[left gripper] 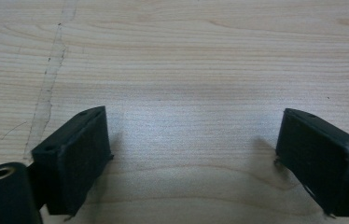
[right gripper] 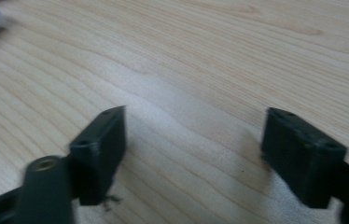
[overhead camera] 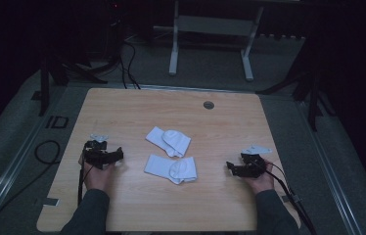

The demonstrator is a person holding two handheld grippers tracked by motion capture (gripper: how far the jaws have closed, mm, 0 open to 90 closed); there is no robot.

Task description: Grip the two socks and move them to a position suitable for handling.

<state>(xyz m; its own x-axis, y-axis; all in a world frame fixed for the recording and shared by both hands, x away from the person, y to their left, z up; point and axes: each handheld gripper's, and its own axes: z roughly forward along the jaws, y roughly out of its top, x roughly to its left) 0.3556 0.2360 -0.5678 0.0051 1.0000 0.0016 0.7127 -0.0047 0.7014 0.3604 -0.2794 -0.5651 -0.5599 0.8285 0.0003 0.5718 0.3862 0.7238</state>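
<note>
Two folded white cloth socks lie near the middle of the pale wooden worktop (overhead camera: 122, 105), one (overhead camera: 169, 141) just behind the other (overhead camera: 171, 169), close but apart. The left tongs (overhead camera: 119, 154) rest on the worktop well to the left of the socks, the right tongs (overhead camera: 230, 167) well to their right, each pointing inward at them. A small round grey grommet (overhead camera: 208, 105) sits in the worktop near its far edge. Beyond that edge, a white metal frame (overhead camera: 210, 36) stands on the floor.
</note>
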